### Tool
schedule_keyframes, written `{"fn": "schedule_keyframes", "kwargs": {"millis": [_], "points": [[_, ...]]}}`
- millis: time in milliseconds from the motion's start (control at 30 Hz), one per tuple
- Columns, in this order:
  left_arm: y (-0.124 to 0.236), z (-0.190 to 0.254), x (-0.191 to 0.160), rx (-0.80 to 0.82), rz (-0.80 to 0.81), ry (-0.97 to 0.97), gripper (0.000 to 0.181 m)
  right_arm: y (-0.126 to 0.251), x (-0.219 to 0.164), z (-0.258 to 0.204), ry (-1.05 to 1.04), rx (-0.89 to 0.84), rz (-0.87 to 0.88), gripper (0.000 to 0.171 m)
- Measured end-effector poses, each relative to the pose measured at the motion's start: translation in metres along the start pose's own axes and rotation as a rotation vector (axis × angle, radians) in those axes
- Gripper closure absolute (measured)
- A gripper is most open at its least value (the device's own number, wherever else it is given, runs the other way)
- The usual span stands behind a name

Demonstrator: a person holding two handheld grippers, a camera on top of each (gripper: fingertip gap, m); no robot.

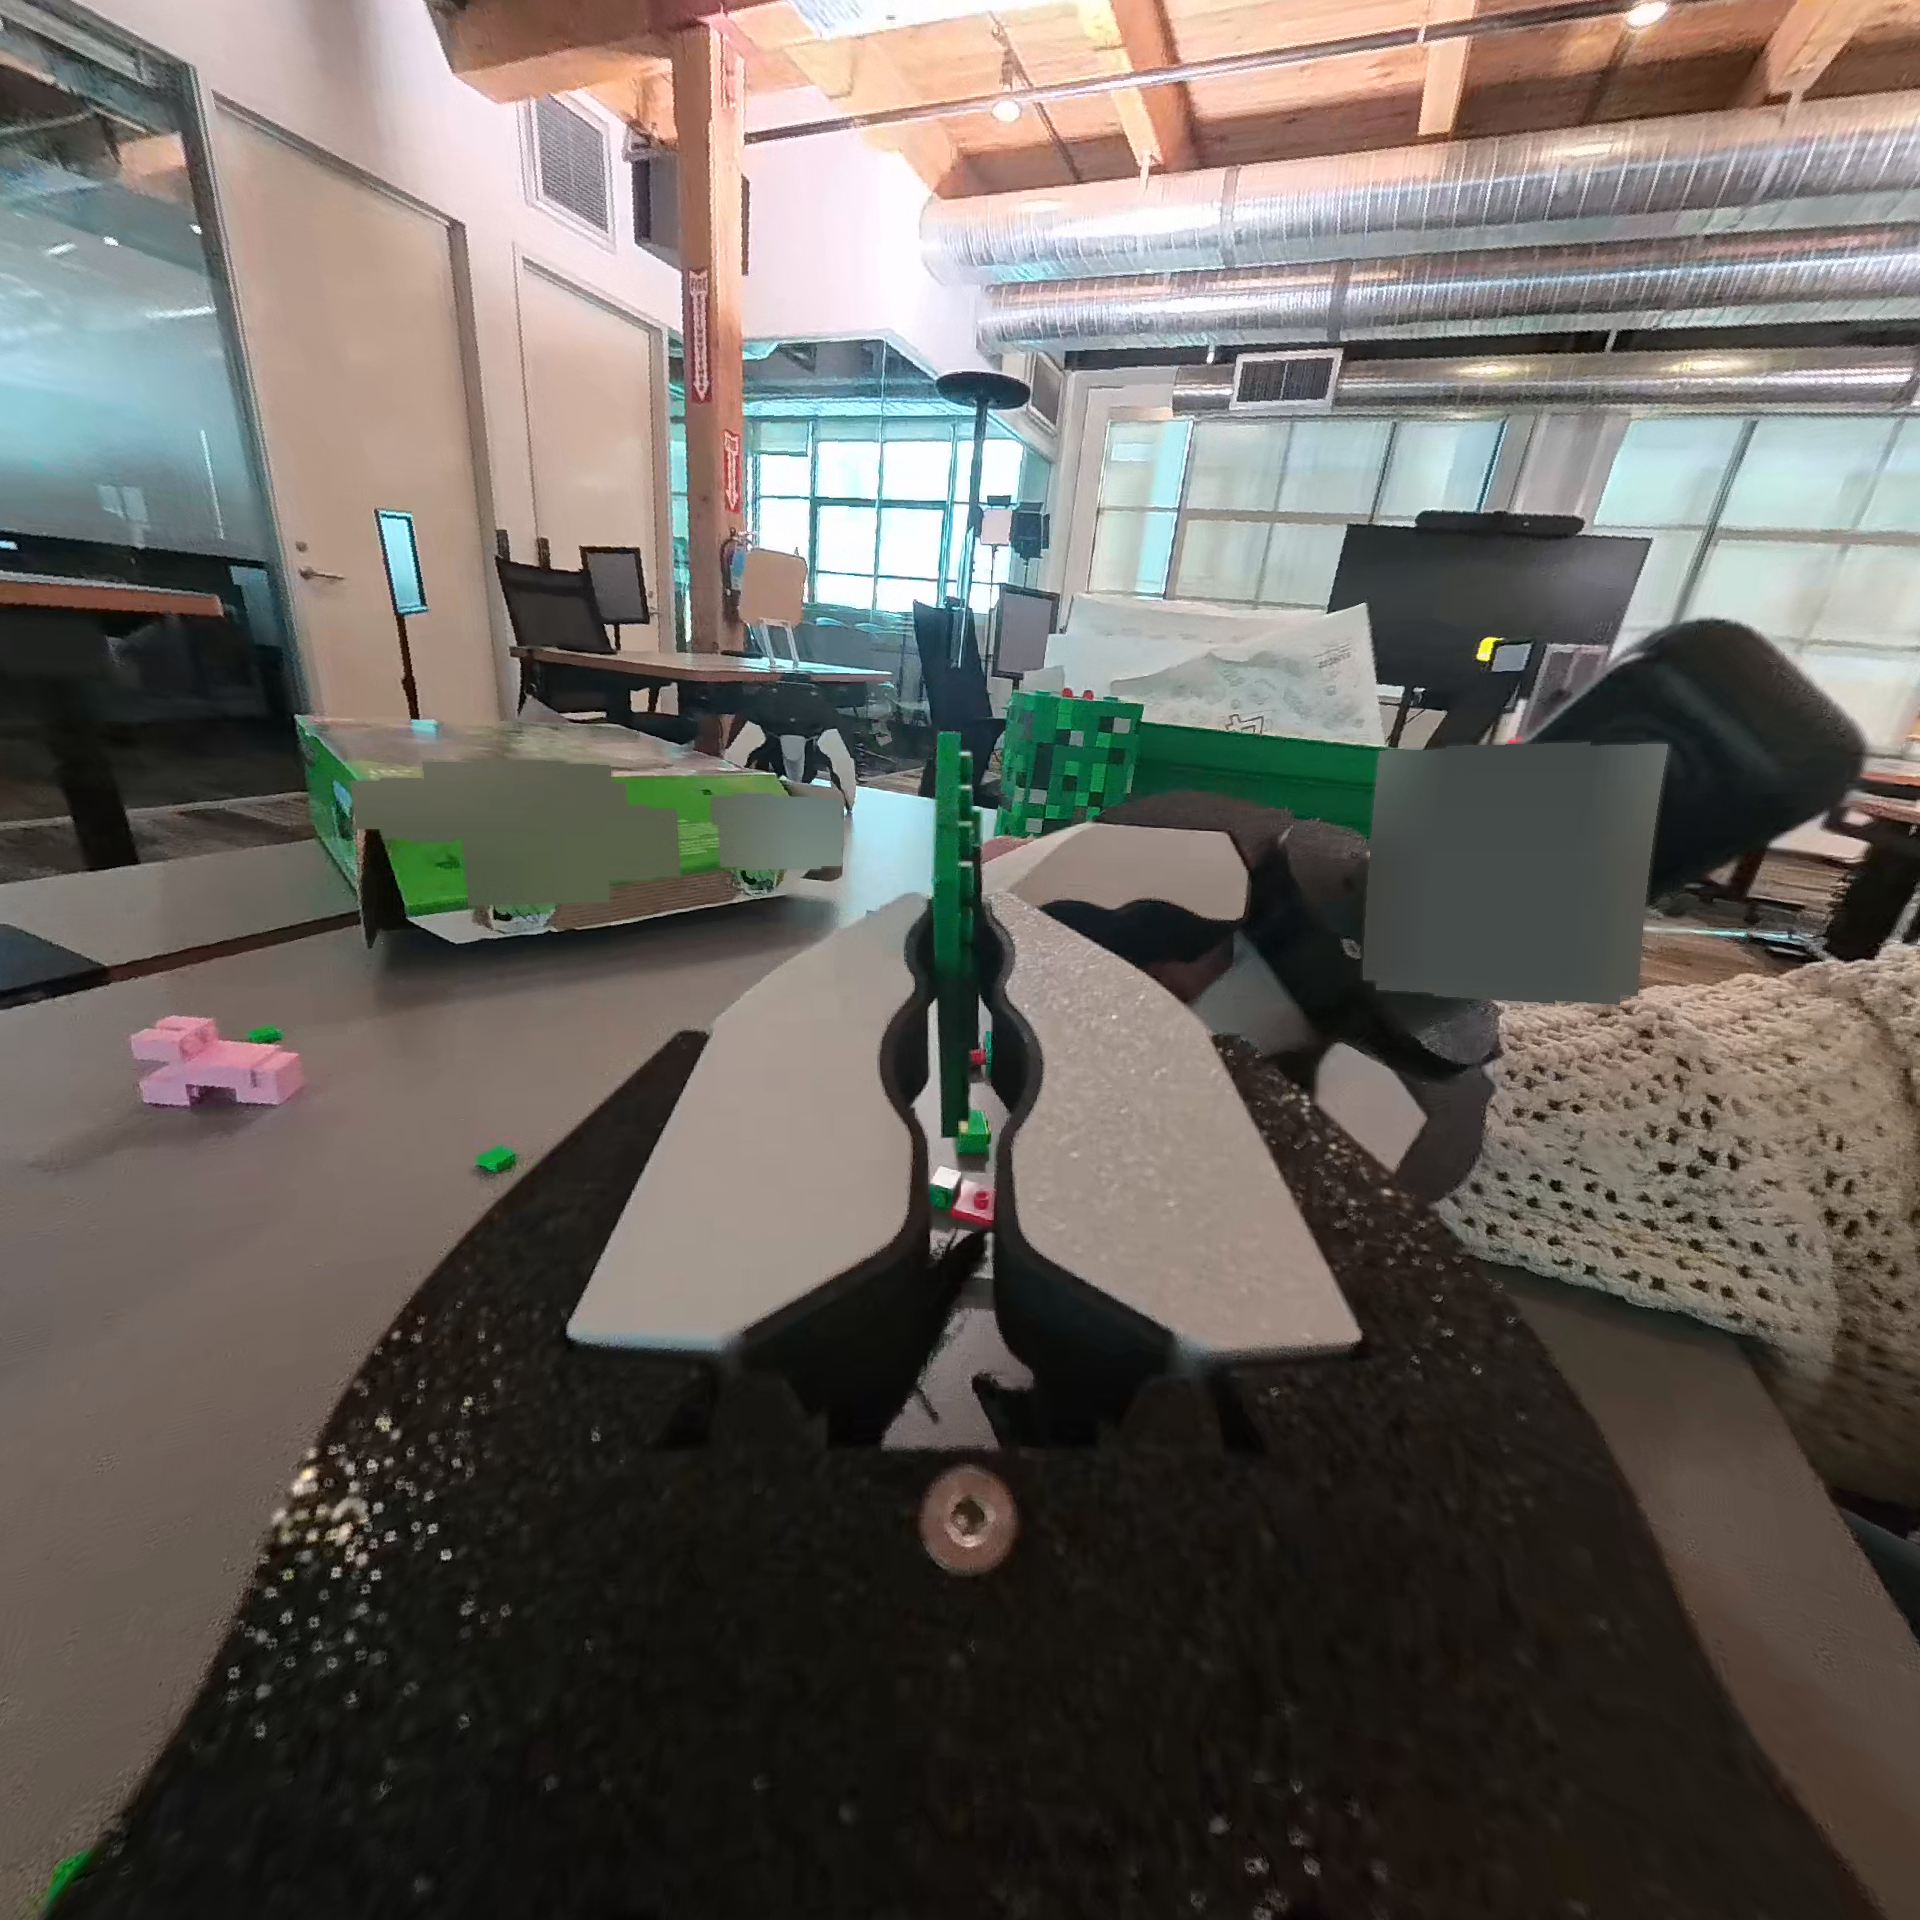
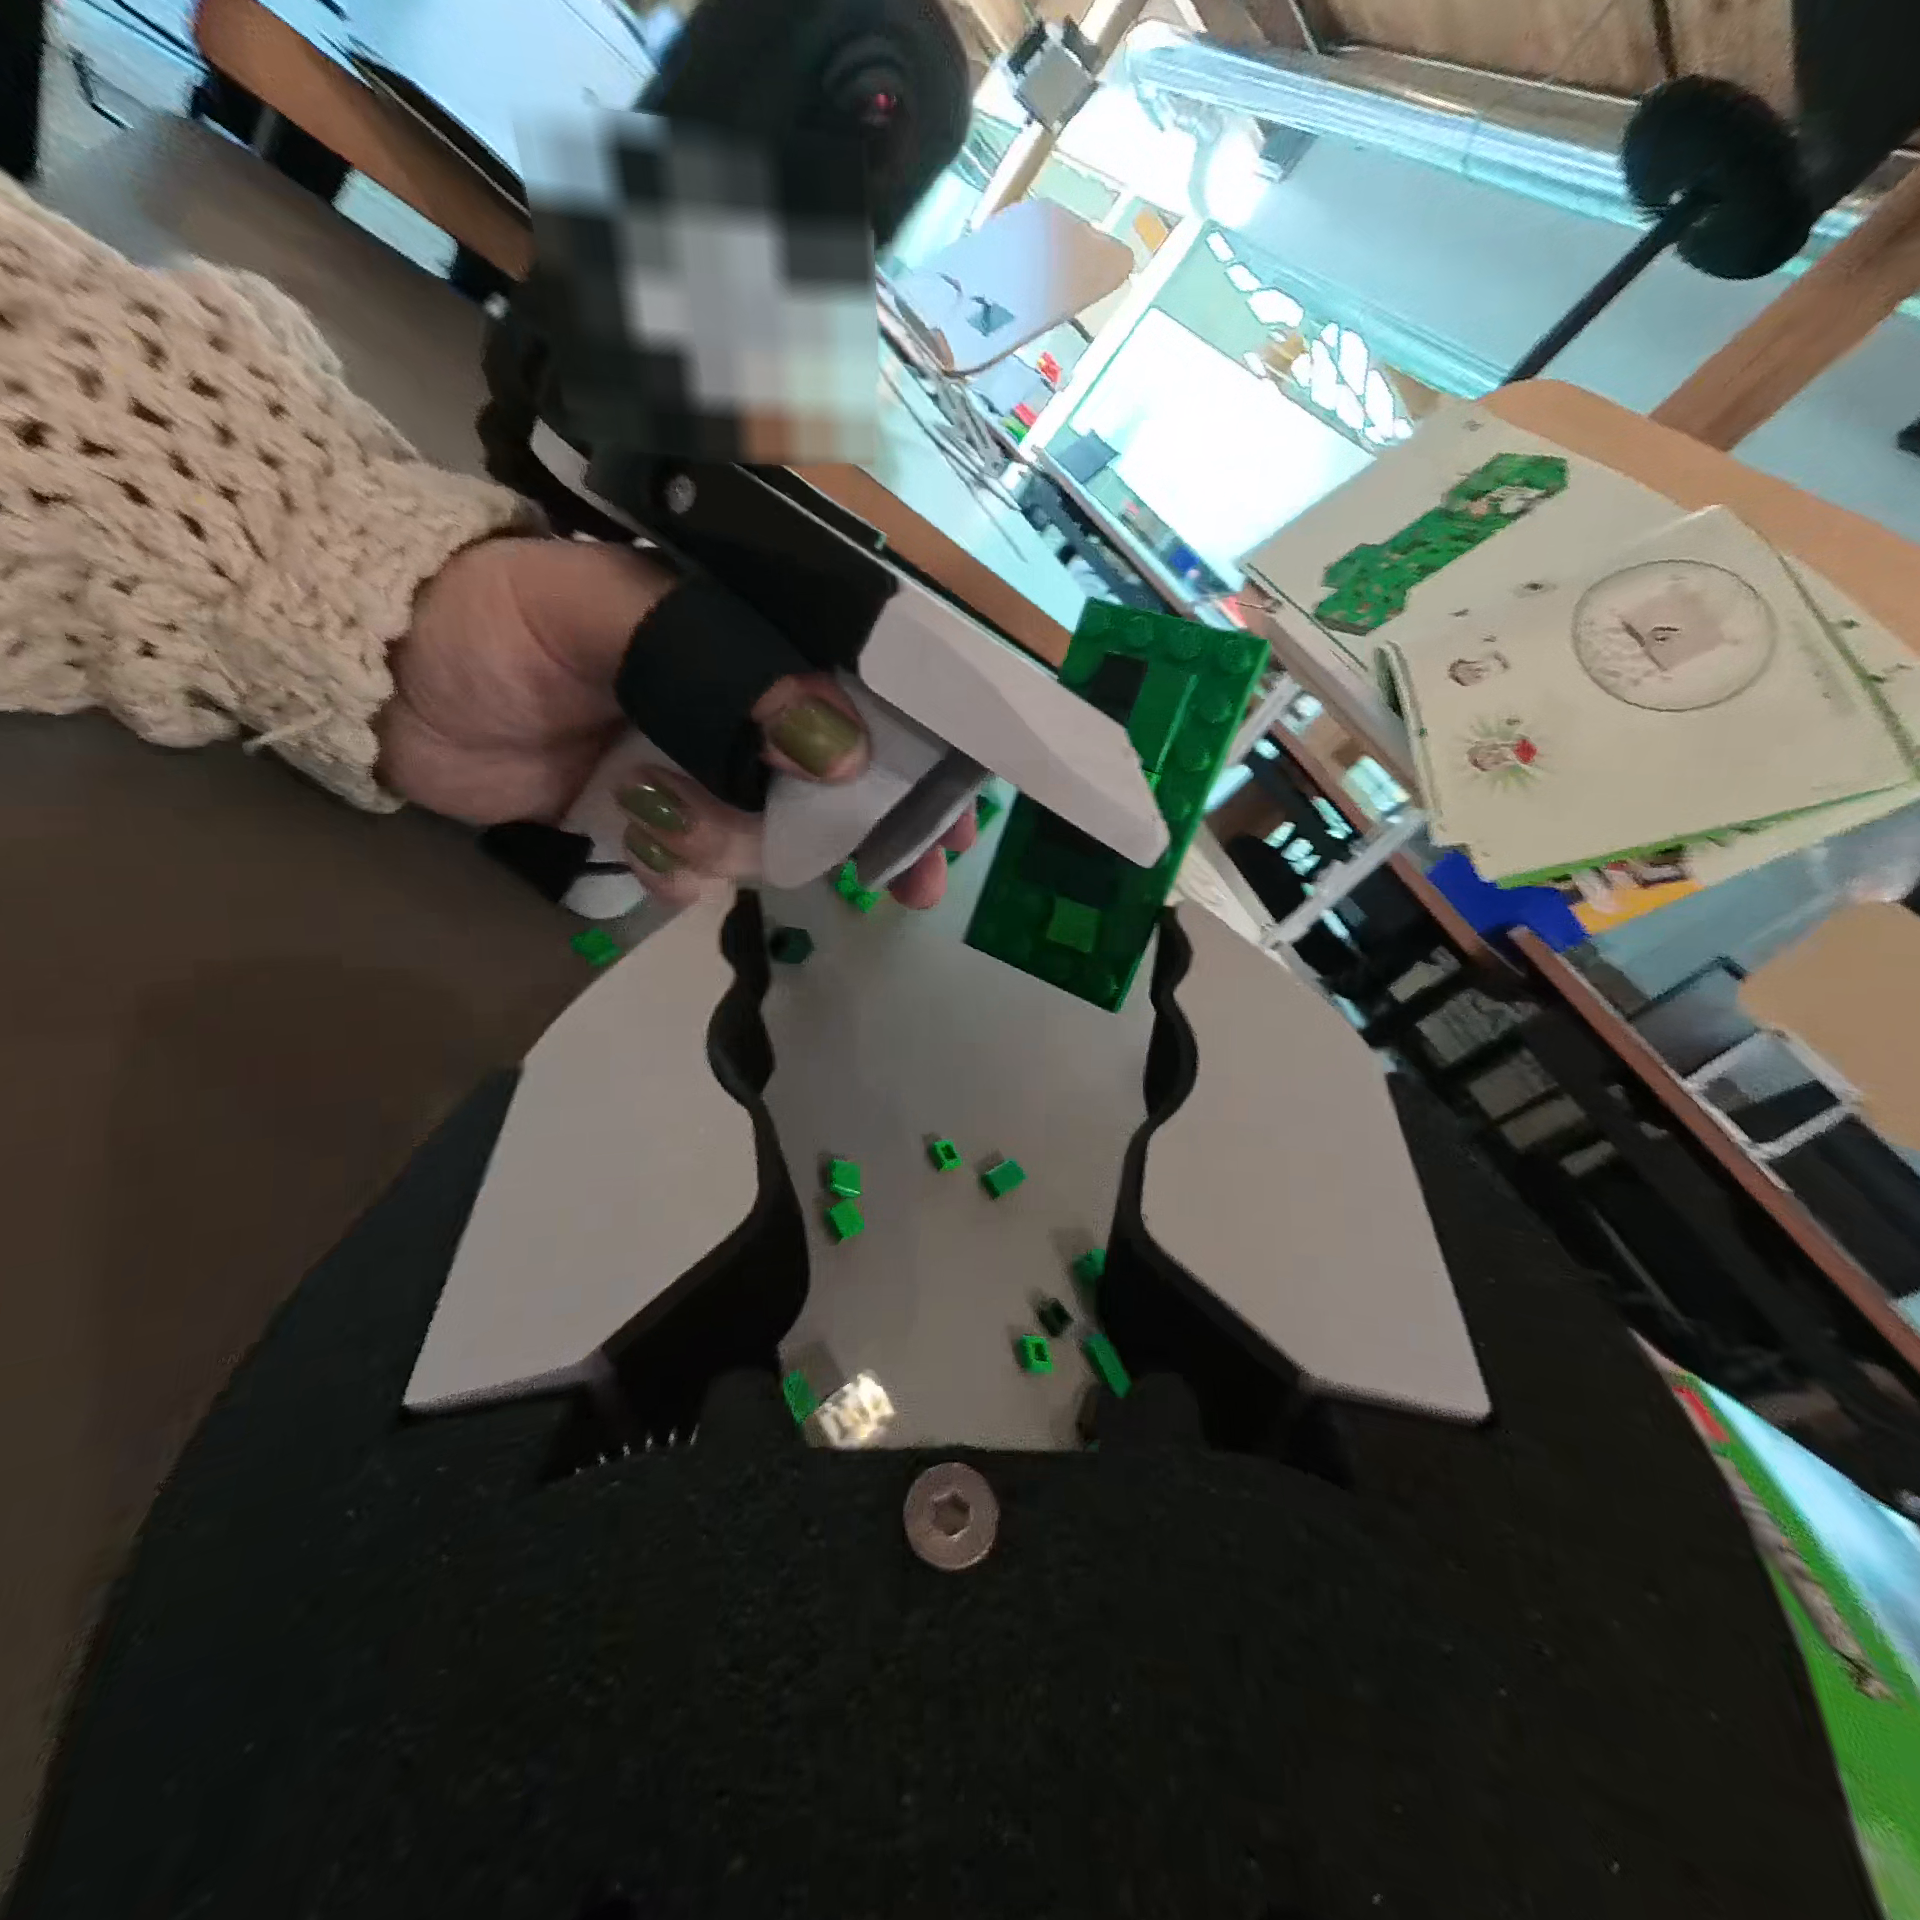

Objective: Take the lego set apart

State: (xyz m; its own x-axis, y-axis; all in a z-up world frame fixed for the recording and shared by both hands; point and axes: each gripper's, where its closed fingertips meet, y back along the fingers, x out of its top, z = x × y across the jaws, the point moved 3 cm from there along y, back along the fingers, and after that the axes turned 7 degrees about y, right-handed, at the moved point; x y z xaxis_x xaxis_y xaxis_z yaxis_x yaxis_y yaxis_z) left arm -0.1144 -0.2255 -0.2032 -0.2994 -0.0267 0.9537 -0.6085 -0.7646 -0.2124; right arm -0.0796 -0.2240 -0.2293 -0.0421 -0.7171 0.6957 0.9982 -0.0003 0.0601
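Note:
My left gripper (image 1: 956, 920) is shut on a thin green lego plate (image 1: 954, 831), held upright and edge-on above the grey table (image 1: 312, 1299). In the right wrist view the same plate (image 2: 1081, 925) shows its studded face and dark tiles, clamped by the left gripper (image 2: 1132, 831) in a person's hand. My right gripper (image 2: 951, 935) is open and empty, its fingertips just below the plate's lower edge. In the left wrist view it (image 1: 1127, 883) sits close behind the plate on the right. Several small green pieces (image 2: 844, 1195) lie on the table between its fingers.
A pink lego pig (image 1: 213, 1065) and loose green bits (image 1: 496, 1158) lie at the left. A green set box (image 1: 540, 821) lies behind, with a green pixel-patterned block (image 1: 1070, 769) farther back. Instruction booklets (image 2: 1662, 675) stand at the right. Small red and white pieces (image 1: 961, 1195) lie under the plate.

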Motion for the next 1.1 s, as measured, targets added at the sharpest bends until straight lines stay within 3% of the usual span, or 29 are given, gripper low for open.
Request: {"fn": "schedule_keyframes", "kwargs": {"millis": [167, 200, 233, 333, 433, 567, 733, 833, 933, 1100], "points": [[-0.003, 0.005, -0.003, -0.048, -0.028, 0.049, 0.176, -0.001, -0.006, 0.003, 0.009, -0.035, -0.052, 0.115], [-0.003, 0.006, -0.004, -0.064, -0.034, 0.052, 0.175, -0.001, -0.007, 0.004, 0.004, -0.031, -0.067, 0.138], [-0.004, 0.008, -0.005, -0.080, -0.037, 0.064, 0.176, 0.000, -0.009, 0.004, -0.008, -0.016, -0.075, 0.150], [-0.005, 0.008, -0.005, -0.080, -0.039, 0.071, 0.176, 0.002, -0.012, 0.004, -0.104, 0.049, -0.065, 0.155], [-0.004, 0.005, -0.002, -0.043, -0.012, 0.043, 0.161, 0.007, -0.015, 0.010, -0.192, 0.071, -0.052, 0.167], [-0.006, 0.007, -0.005, -0.034, -0.040, 0.013, 0.166, 0.011, -0.018, 0.013, -0.287, 0.122, -0.041, 0.167], [-0.004, 0.011, -0.004, -0.139, -0.068, 0.123, 0.176, 0.015, -0.013, 0.009, -0.351, 0.207, 0.048, 0.163], [-0.003, 0.009, -0.013, -0.133, -0.177, 0.122, 0.176, 0.021, -0.003, 0.014, -0.385, 0.214, 0.124, 0.145], [-0.005, 0.015, -0.025, -0.158, -0.283, 0.063, 0.176, 0.030, 0.006, 0.025, -0.515, 0.228, 0.237, 0.142], [-0.009, 0.023, -0.036, -0.171, -0.358, -0.005, 0.176, 0.033, 0.002, 0.026, -0.589, 0.290, 0.253, 0.152]]}}
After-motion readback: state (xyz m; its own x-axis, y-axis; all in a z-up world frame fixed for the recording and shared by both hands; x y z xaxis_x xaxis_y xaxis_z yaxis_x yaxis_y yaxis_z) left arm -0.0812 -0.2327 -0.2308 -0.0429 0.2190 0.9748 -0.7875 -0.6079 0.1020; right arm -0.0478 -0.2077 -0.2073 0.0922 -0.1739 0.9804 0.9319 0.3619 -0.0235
